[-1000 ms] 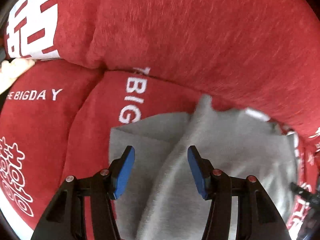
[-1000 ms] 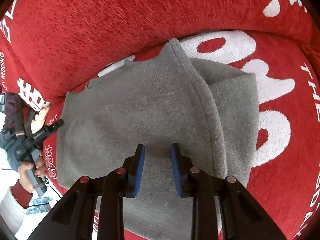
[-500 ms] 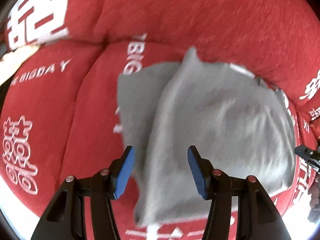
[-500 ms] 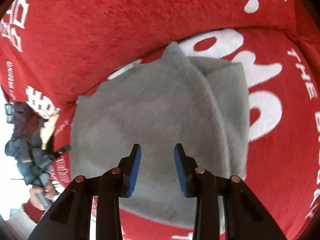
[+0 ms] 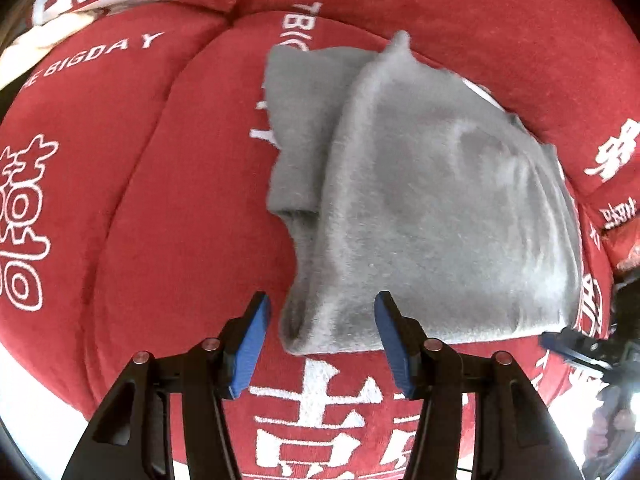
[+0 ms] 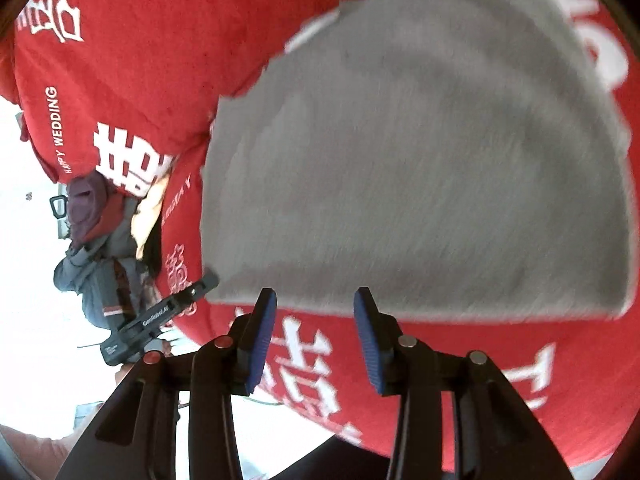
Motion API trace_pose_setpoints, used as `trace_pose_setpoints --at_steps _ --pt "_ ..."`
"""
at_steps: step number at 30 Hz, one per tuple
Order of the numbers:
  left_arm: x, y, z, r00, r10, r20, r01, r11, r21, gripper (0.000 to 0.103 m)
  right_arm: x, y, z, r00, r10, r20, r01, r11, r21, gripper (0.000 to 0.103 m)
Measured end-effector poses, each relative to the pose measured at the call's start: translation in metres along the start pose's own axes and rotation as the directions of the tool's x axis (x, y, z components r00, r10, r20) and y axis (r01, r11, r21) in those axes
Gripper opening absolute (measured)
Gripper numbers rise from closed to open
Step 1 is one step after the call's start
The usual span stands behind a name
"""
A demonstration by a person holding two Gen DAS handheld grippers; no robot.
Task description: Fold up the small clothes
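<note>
The folded grey garment (image 5: 432, 200) lies on the red sofa seat (image 5: 180, 200) against its back edge, both the left gripper (image 5: 320, 332) and right gripper (image 6: 314, 332) with jaws open and empty, so a careless snag could undo the fold.

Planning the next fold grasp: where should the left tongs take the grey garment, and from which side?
Grip the near left corner of the grey garment, where its thick rolled edge hangs just ahead of the open left tongs. Come straight forward and low along the red cushion: that corner bulges up off the fabric, so one finger can probably slip under it.
</note>
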State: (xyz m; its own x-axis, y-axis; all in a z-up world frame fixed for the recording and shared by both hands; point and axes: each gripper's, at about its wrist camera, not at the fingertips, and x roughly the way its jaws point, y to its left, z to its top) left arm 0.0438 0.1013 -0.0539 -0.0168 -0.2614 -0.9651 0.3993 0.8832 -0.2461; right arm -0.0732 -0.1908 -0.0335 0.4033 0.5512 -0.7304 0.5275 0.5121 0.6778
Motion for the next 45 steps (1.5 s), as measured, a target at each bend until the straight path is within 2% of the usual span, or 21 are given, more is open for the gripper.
trace_pose_setpoints --at_steps 1,2,3,4,8,9,10,11,12,14,16,20,27,28,29,31,38,45 --pt "0.001 -0.001 -0.001 1.000 -0.016 -0.005 0.016 1.000 0.010 0.025 0.007 -0.003 -0.005 1.000 0.019 -0.018 -0.019 0.999 0.026 0.046" --pt "0.002 -0.001 0.000 1.000 -0.023 -0.015 0.023 1.000 0.019 0.020 0.015 -0.007 -0.011 0.999 0.036 -0.034 -0.034 0.998 0.059 0.050" --pt "0.002 0.000 -0.001 1.000 -0.029 -0.013 0.029 0.999 0.025 0.019 0.021 -0.010 -0.015 0.998 0.041 -0.039 -0.037 0.996 0.085 0.053" --pt "0.001 0.001 -0.002 0.999 -0.040 -0.007 0.040 0.999 0.033 0.007 0.028 -0.015 -0.019 0.998 0.049 -0.042 -0.044 0.992 0.122 0.053" --pt "-0.005 0.010 -0.003 0.999 -0.051 0.001 0.051 0.997 0.050 0.006 0.046 -0.035 -0.027 0.992 0.127 0.022 -0.128 0.953 0.275 0.053" --pt "-0.006 0.012 -0.003 0.999 -0.054 0.000 0.054 0.997 0.052 0.006 0.048 -0.038 -0.026 0.987 0.152 0.047 -0.159 0.940 0.303 0.050" --pt "-0.006 0.014 -0.004 0.999 -0.054 0.002 0.053 0.997 0.056 0.006 0.050 -0.041 -0.025 0.981 0.180 0.078 -0.196 0.923 0.331 0.040" --pt "-0.007 0.015 -0.005 0.999 -0.051 0.003 0.051 0.997 0.063 0.006 0.051 -0.042 -0.023 0.977 0.190 0.097 -0.212 0.914 0.346 0.012" --pt "-0.007 0.015 -0.006 0.999 -0.046 0.004 0.045 0.996 0.075 0.006 0.051 -0.041 -0.020 0.976 0.192 0.104 -0.216 0.911 0.351 0.009" --pt "-0.005 0.014 -0.009 0.999 -0.034 0.007 0.033 0.995 0.092 0.006 0.048 -0.031 -0.016 0.980 0.169 0.108 -0.194 0.933 0.303 0.008" --pt "-0.002 0.015 -0.012 1.000 -0.029 0.009 0.028 0.996 0.086 0.006 0.046 -0.023 -0.015 0.991 0.115 0.072 -0.129 0.961 0.245 0.008" --pt "-0.001 0.015 -0.014 0.999 -0.031 0.022 0.030 0.998 0.049 0.006 0.056 -0.032 -0.024 1.000 0.022 -0.009 -0.019 0.972 0.232 0.007" --pt "-0.007 0.015 -0.016 0.999 -0.019 0.028 0.018 1.000 0.017 0.007 0.060 -0.025 -0.034 0.998 0.039 -0.043 -0.029 0.976 0.214 0.008" --pt "-0.008 0.015 -0.016 1.000 -0.004 0.025 0.004 1.000 0.011 0.018 0.060 -0.021 -0.035 0.998 0.037 -0.051 -0.026 0.979 0.202 0.008" --pt "-0.009 0.014 -0.015 1.000 0.023 0.020 -0.023 1.000 0.008 0.040 0.060 -0.019 -0.036 0.998 0.035 -0.055 -0.024 0.981 0.190 0.008" --pt "-0.011 0.013 -0.016 0.995 0.095 0.032 -0.096 0.995 0.006 0.065 0.060 -0.010 -0.037 0.998 0.026 -0.063 -0.016 0.987 0.158 0.008" --pt "-0.019 0.024 -0.022 0.989 0.142 0.044 -0.142 0.990 0.001 0.065 0.063 0.008 -0.039 0.996 0.023 -0.085 -0.014 0.995 0.100 0.008" --pt "-0.018 0.032 -0.030 0.992 0.127 0.015 -0.127 0.992 -0.021 0.065 0.070 0.016 -0.041 0.995 0.013 -0.101 -0.004 0.996 0.088 0.009"
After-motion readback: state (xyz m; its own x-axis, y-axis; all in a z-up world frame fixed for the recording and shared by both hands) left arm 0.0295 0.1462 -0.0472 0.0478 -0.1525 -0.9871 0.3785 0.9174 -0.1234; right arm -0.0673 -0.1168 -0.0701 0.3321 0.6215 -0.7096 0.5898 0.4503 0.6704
